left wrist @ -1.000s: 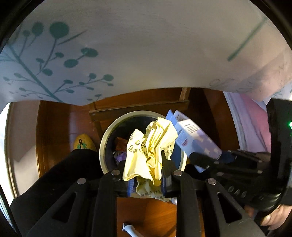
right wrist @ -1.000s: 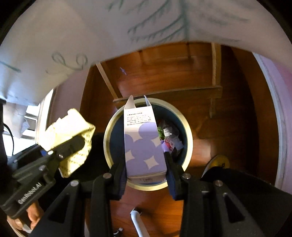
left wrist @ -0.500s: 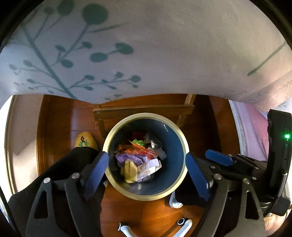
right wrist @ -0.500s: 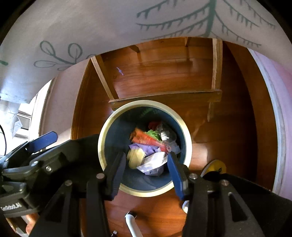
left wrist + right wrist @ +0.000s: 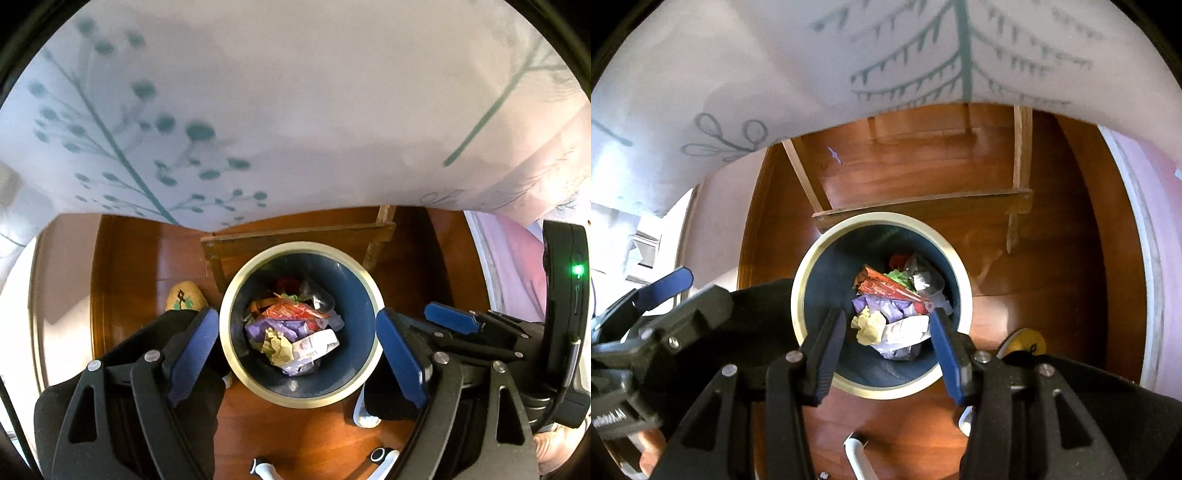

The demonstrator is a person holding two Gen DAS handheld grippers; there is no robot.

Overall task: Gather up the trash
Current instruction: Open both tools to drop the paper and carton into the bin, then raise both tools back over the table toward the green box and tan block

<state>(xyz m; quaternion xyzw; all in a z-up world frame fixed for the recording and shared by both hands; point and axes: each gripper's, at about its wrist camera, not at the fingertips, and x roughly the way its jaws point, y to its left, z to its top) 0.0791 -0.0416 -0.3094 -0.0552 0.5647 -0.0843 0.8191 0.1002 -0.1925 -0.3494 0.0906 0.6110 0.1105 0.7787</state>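
Note:
A dark blue bin with a cream rim [image 5: 224,325] [image 5: 797,302] stands on the wooden floor, holding mixed trash. On top of the pile lie a crumpled yellow paper [image 5: 277,345] [image 5: 868,326] and a white and purple carton [image 5: 314,347] [image 5: 905,332]. My left gripper [image 5: 297,350] hangs above the bin, open wide, its blue pads either side of the rim with nothing between them. Over the bin's near side my right gripper [image 5: 886,354] is open and empty too. In each wrist view the other gripper shows at the side [image 5: 454,321] [image 5: 665,288].
A white tablecloth with teal plant prints [image 5: 295,110] overhangs the top of both views. A wooden frame [image 5: 923,203] stands just behind the bin. A yellow slipper [image 5: 184,299] and dark trouser legs flank it; white items [image 5: 365,417] lie on the floor nearby.
Both grippers opened. The yellow paper left the left gripper and the carton left the right one; both now lie in the bin. The left gripper has risen slightly.

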